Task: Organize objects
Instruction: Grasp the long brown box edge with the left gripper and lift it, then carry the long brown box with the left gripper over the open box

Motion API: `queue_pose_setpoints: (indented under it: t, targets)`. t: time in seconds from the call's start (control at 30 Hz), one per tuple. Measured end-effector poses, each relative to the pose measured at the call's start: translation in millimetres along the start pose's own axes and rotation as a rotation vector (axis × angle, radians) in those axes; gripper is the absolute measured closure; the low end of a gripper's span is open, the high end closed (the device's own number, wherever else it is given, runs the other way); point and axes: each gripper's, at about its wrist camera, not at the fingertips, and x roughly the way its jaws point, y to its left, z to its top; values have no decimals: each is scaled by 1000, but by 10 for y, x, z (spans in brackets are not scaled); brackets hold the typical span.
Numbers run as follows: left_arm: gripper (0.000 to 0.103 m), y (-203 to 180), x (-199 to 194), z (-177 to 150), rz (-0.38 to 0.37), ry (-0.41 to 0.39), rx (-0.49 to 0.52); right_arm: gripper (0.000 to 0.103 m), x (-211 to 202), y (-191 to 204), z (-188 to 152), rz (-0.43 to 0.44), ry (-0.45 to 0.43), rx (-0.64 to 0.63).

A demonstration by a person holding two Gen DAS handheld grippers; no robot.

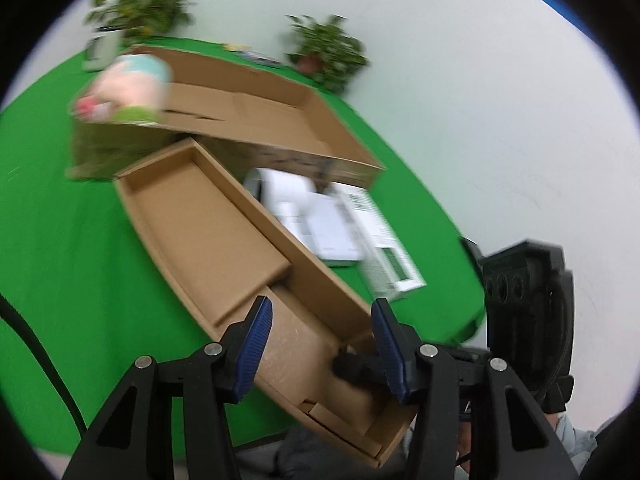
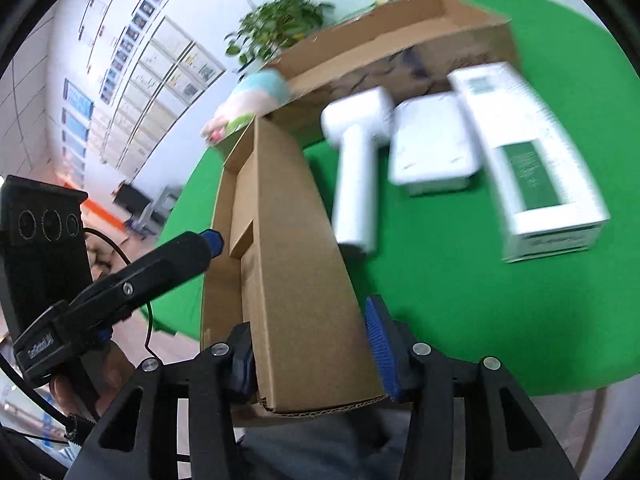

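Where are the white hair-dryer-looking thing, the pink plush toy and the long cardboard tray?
White handheld device (image 2: 354,184), right wrist view, on its handle.
Plush toy (image 1: 128,86), left wrist view, its pink body.
Cardboard tray (image 1: 200,224), left wrist view, its inner floor.

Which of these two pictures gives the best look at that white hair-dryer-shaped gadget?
The right wrist view. There the white gadget lies in full on the green table, head and handle both visible, though blurred. In the left wrist view the gadget is a smeared white patch, partly hidden behind the long cardboard tray.
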Motion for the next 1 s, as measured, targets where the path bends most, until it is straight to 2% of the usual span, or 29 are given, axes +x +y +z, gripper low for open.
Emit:
queue_pose_setpoints:
  t: [0.1, 0.13, 0.27, 0.33, 0.4, 0.43, 0.5, 0.53, 0.57, 0.6, 0.67, 0.77, 0.87, 1.0]
  targets:
    - [53, 208, -161, -52, 65, -19, -52, 57, 375, 146, -80, 68, 138, -6]
    - [53, 274, -213, -70, 96, -24, -64, 56, 399, 186, -90, 73, 136, -19]
    - [53, 404, -222, -134, 159, -4, -80, 36, 284, 318, -62, 41, 59, -91]
    - [53, 429, -129, -137, 159, 10, -74, 34, 169, 337, -18, -20, -8, -124]
    - [53, 419, -49, -144, 168, 27, -68, 34, 169, 361, -6, -66, -17, -147]
    - [53, 417, -11, -143, 174, 34, -71, 35, 183, 379, -9, -76, -8, -152]
    - [54, 427, 47, -143, 183, 42, -82, 53, 278, 453, -26, -118, 0, -187]
    - [54, 431, 56, -150, 188, 44, -83, 57, 312, 441, 4, -135, 4, -205]
    - [58, 430, 58, -163, 190, 46, -78, 71, 324, 510, -32, -146, 8, -231]
    - [60, 422, 48, -191, 197, 51, -68, 79, 344, 595, -74, -145, 10, -263]
    - [61, 423, 13, -237, 215, 49, -52, 79, 358, 763, -184, -207, -8, -333]
    - [74, 463, -24, -282, 232, 42, -58, 78, 375, 824, -228, -205, -14, -333]
    - [74, 518, -34, -286, 208, 40, -76, 78, 409, 799, -160, -207, -20, -312]
    - [75, 485, -23, -276, 225, 43, -54, 80, 563, 868, -48, -253, -31, -326]
